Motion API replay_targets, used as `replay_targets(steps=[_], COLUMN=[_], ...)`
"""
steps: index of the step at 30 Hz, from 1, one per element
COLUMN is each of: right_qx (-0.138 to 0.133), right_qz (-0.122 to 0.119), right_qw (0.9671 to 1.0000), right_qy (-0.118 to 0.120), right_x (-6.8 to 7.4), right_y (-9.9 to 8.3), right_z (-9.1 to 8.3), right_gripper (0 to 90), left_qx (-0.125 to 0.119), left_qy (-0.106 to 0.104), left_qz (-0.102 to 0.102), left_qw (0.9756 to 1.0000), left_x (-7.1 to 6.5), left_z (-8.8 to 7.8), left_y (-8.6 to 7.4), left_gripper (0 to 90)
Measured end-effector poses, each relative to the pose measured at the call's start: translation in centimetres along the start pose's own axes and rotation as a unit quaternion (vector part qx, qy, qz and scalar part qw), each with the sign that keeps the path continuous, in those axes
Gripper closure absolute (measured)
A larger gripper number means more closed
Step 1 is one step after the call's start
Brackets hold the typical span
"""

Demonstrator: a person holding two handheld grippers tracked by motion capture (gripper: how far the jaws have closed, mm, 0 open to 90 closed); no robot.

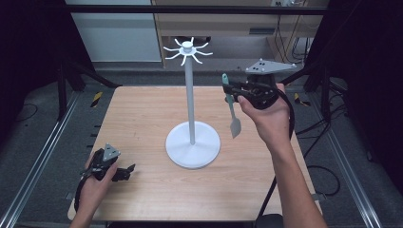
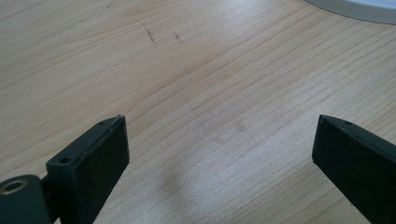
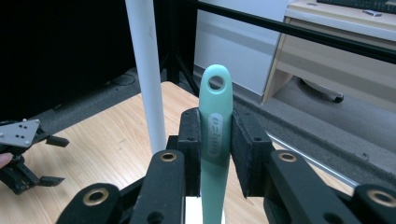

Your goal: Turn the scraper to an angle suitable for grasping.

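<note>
Pale wood tabletop (image 1: 142, 123), seen from above, with a white stand (image 1: 192, 142) near its middle: round base, thin upright pole, ring of hooks (image 1: 187, 49) at the top. Right claw (image 1: 231, 89), held in a hand raised over the far right part of the tabletop, clamped on a mint-green spatula (image 1: 231, 107). Spatula hanging roughly upright, blade down and clear of the tabletop, handle end up, just right of the pole and below the hooks, apart from both. From the right claw's own camera: black pads (image 3: 245, 149) pressed on either side of the green handle (image 3: 215, 140), its hanging hole (image 3: 216, 83) poking above them, white pole (image 3: 148, 74) close by on the left. Left claw (image 1: 124, 173), held in a hand at the near left corner, low over the wood, well apart from the stand's base. From the left claw's own camera: jaws wide apart, bare wood grain between them, edge of the white base (image 2: 359, 9) at the top right corner.
</note>
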State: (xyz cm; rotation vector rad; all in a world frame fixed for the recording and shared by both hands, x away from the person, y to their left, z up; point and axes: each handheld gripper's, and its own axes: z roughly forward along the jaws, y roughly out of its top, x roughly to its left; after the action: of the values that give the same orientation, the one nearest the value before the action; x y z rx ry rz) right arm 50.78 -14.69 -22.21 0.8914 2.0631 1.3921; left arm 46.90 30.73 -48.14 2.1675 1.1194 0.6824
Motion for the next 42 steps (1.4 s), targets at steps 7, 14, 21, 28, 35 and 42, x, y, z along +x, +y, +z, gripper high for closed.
replay_targets(steps=[7,14,21,28,35,42], right_qx=[-0.013,-0.027,-0.031,-0.038,-0.042,-0.045], right_qz=[0.000,-0.002,-0.004,-0.007,-0.007,-0.008], right_qw=[0.9999,0.9996,0.9995,0.9992,0.9990,0.9989], right_qy=[0.001,0.004,0.004,0.008,0.009,0.012], right_x=[0.3,0.7,1.1,1.3,1.6,1.8], right_y=[0.5,1.1,1.5,1.9,2.2,2.4], right_z=[-0.4,-0.8,-0.9,-1.0,-1.0,-0.9], right_gripper=[74.6,74.6,74.6,74.6,74.6,74.6], left_qx=[0.000,0.000,0.001,0.000,0.001,0.001], left_qy=[0.000,0.000,-0.001,0.000,-0.001,-0.001], left_qz=[0.000,0.000,0.001,0.000,0.001,0.001], left_qw=[1.0000,1.0000,1.0000,1.0000,1.0000,1.0000], left_x=[0.0,0.0,-0.1,0.0,-0.1,-0.1], left_z=[0.0,0.0,0.0,0.0,0.0,0.0], left_y=[0.0,0.0,0.0,0.0,0.0,0.0], left_gripper=[3.6,3.6,3.6,3.6,3.6,3.6])
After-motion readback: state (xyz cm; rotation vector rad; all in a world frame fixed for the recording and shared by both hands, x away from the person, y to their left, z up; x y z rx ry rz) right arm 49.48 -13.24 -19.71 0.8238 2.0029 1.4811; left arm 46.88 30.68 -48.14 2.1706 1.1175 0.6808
